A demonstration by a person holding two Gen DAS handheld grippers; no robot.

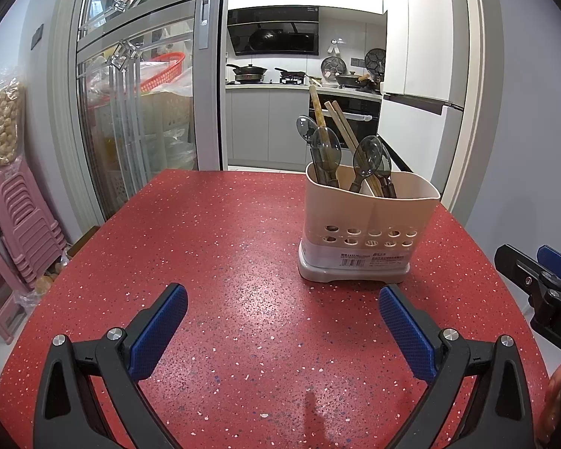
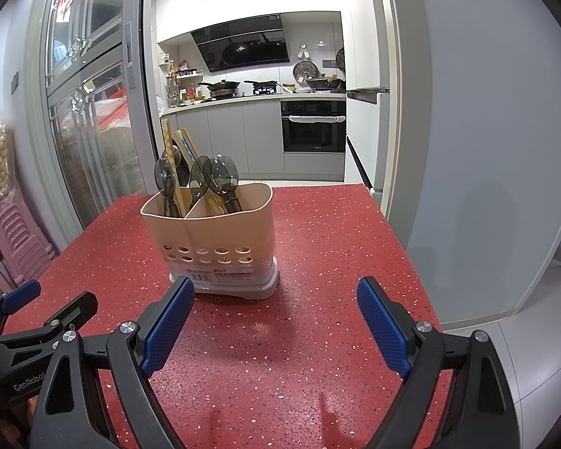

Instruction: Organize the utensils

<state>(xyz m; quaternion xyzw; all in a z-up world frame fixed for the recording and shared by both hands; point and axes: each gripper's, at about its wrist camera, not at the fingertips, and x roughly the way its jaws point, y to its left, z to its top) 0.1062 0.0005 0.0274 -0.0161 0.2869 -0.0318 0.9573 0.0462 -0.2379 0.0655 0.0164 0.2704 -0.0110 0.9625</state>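
A beige two-compartment utensil holder stands on the red speckled table. Smoky grey plastic spoons and wooden chopsticks stand upright in both compartments. My left gripper is open and empty, low over the table, in front and left of the holder. My right gripper is open and empty, just in front of the holder, its left pad close to the holder's base. The spoons and chopsticks also show in the right wrist view. Each gripper shows at the other view's edge.
The table's far edge faces a kitchen doorway with an oven and stove. A glass sliding door stands at the left. Pink stacked stools sit on the floor left of the table. A white wall and tiled floor lie to the right.
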